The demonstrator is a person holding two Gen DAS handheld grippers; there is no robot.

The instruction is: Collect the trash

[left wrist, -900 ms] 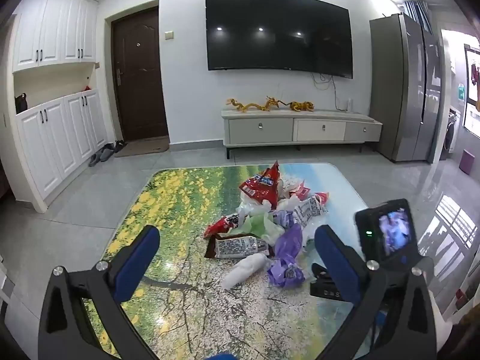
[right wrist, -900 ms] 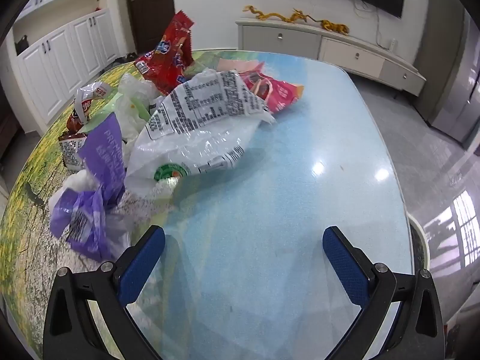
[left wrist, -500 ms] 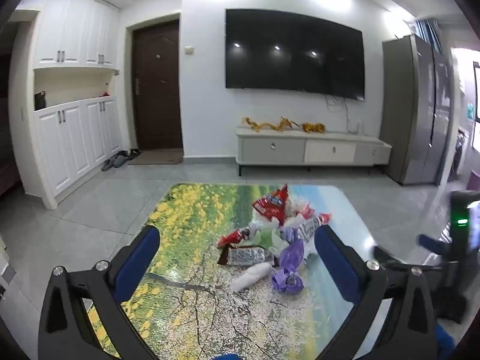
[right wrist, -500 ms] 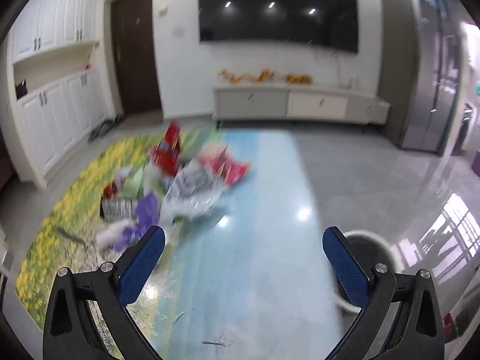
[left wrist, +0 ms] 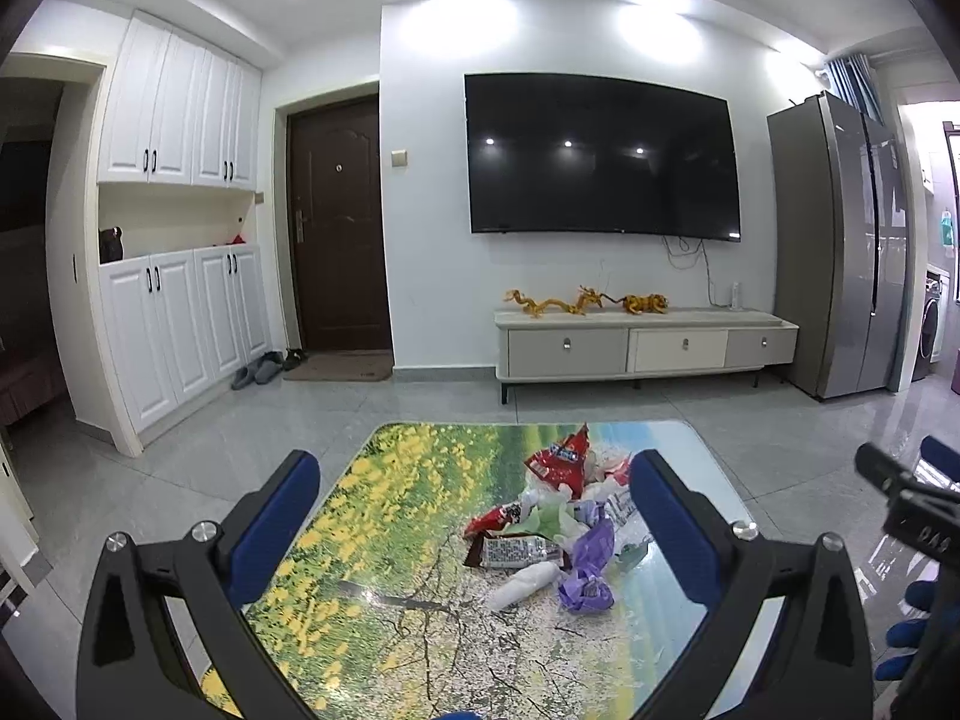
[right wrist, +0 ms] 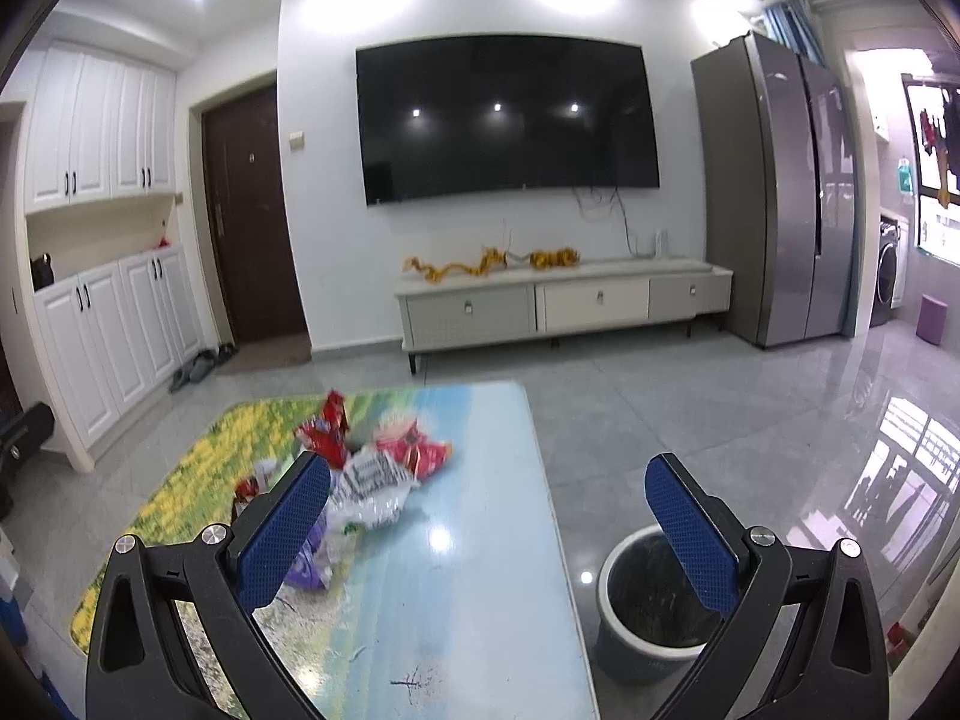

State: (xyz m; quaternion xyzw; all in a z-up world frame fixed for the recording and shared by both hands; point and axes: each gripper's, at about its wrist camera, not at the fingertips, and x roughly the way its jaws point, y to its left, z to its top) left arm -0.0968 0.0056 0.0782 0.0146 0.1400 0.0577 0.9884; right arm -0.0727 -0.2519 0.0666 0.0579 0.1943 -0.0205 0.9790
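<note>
While both sets of tongs, left (left wrist: 474, 531) and right (right wrist: 489, 531), stand spread wide with nothing between their blue pads, the trash (left wrist: 552, 525) lies in a heap on the flower-printed surface (left wrist: 384, 546), untouched. A bin (right wrist: 651, 600) stands on the floor just beside the surface's right edge, below the right tongs.

Home living room (wall television (left wrist: 602, 157), fridge (left wrist: 840, 276))
</note>
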